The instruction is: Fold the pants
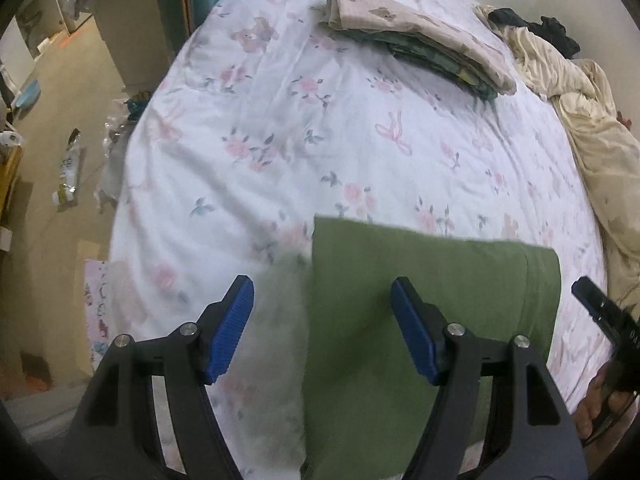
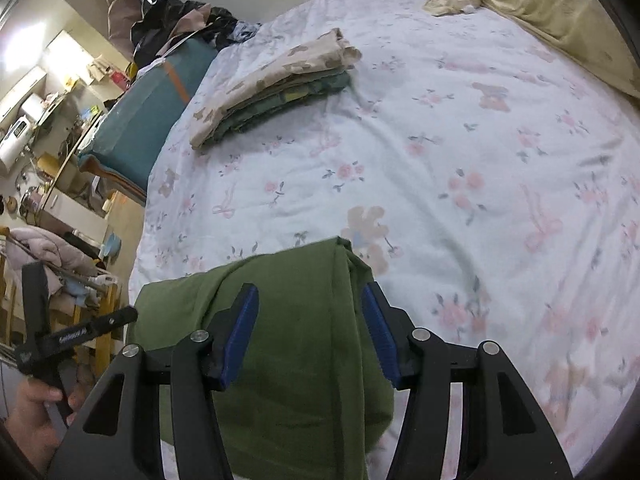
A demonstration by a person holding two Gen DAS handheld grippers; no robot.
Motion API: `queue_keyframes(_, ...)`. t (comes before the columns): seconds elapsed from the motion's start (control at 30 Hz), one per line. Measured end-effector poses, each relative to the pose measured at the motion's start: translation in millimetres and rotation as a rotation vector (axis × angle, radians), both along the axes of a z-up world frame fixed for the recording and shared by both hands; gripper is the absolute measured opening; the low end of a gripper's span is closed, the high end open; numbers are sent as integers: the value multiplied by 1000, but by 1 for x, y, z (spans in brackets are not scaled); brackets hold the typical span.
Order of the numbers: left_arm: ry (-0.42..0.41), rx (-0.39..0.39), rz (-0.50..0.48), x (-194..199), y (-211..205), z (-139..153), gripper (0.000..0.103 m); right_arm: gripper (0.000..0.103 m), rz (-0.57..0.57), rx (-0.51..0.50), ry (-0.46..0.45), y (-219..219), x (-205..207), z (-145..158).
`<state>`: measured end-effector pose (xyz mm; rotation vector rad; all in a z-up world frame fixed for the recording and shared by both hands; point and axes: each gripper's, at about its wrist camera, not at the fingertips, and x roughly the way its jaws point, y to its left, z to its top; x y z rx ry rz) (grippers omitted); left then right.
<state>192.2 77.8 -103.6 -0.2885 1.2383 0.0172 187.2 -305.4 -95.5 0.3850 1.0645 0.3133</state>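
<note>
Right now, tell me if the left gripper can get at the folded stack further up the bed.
Probably yes. The left gripper has its jaws open and empty, and only bare floral sheet lies between it and the folded stack; the green pants sit nearer.

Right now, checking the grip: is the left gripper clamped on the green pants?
No; the left gripper is open above the green pants.

A bed [image 1: 280, 152] with a white floral sheet fills the room's centre. A teal cabinet [image 2: 148, 120] stands beside it. Beige floor [image 1: 52, 168] carries scattered litter; cluttered shelves [image 2: 36, 120] line the wall.
</note>
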Motion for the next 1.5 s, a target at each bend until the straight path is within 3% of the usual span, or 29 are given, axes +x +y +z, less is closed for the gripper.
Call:
queue_keyframes(0.07, -16, -31, -7, 8, -3, -3, 68, 56, 17, 0, 22, 5, 7, -9)
queue_keyframes(0.1, -14, -50, -27, 11, -6, -6, 64, 47, 31, 7, 32, 8, 11, -15)
queue_keyframes(0.13, -21, -70, -50, 14, -9, -8, 55, 10, 47, 5, 31, 12, 13, -18)
queue_keyframes(0.17, -25, -95, -72, 16, -12, -10, 22, 4, 67, -22, 26, 16, 14, -19)
queue_keyframes(0.2, -13, -107, -92, 17, -15, -12, 8, 4, 81, -48, 3, 20, 13, -17)
queue_keyframes(0.37, -27, -48, -146, 12, -23, -2, 5, 0, 57, -13, -28, 8, 13, -5)
queue_keyframes(0.5, -51, -54, -134, 12, -23, 1, 5, 0, 4, -47, 16, -1, 20, -22)
queue_keyframes(0.57, -52, -32, -141, 12, -26, 3, 7, 0, 7, -90, -12, 4, 17, -22)
queue_keyframes(0.63, -62, 11, -133, 10, -28, 5, 15, 4, -38, -79, -7, -2, 15, -19)
queue_keyframes(0.7, -85, 75, -105, 5, -26, 10, 33, 5, -62, -139, -18, -4, 12, -14)
queue_keyframes(0.73, -100, 115, -91, 1, -25, 14, 38, 7, -62, -163, -30, -5, 9, -9)
queue_keyframes(0.8, -160, 171, -67, -12, -23, 27, 53, 7, -73, -121, -33, -10, 0, 1)
queue_keyframes(0.87, -217, 179, -54, -23, -23, 39, 62, 9, -92, -46, -35, -13, -13, 10)
queue_keyframes(1.0, -309, 173, -112, -40, -46, 55, 63, 9, 2, 43, -42, 10, -33, 19)
queue_keyframes(1.1, -263, 205, -164, -36, -76, 44, 63, 9, 90, 22, -23, 34, -31, 4)
queue_keyframes(1.2, -178, 325, -143, -24, -94, 15, 64, 8, 122, -64, 24, 49, -23, -24)
queue_keyframes(1.3, -106, 334, -140, -14, -94, -11, 64, 5, 145, -149, 51, 52, -17, -51)
queue_keyframes(1.4, -21, 305, -106, -4, -89, -29, 64, 0, 148, -163, 95, 50, -15, -63)
queue_keyframes(1.5, -8, 372, -138, -3, -99, -38, 64, 0, 166, -188, 116, 50, -14, -68)
